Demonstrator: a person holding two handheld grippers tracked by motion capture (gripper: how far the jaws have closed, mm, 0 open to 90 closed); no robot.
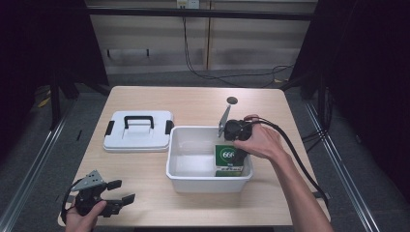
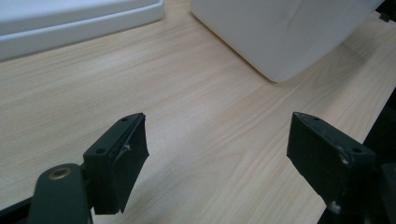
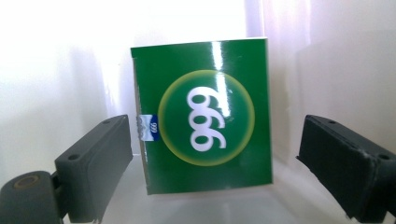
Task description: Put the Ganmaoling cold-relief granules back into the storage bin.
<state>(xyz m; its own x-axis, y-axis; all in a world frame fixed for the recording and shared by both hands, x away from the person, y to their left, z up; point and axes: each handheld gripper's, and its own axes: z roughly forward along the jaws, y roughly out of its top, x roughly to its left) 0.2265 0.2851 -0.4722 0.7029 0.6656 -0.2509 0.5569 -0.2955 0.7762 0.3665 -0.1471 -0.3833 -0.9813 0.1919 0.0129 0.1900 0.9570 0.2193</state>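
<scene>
We are holding the right hand-held gripper point(image 3: 212, 154), jaws apart, straddling the upright green box point(image 3: 205, 116) at frame centre inside the white bin point(image 1: 193, 181).

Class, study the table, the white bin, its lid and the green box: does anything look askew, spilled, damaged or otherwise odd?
Nothing stands out. The green box sits in the white bin, against its right wall, unspilled and undented. The lid lies flat on the table to the bin's left. Both grippers, left and right, are open.
</scene>
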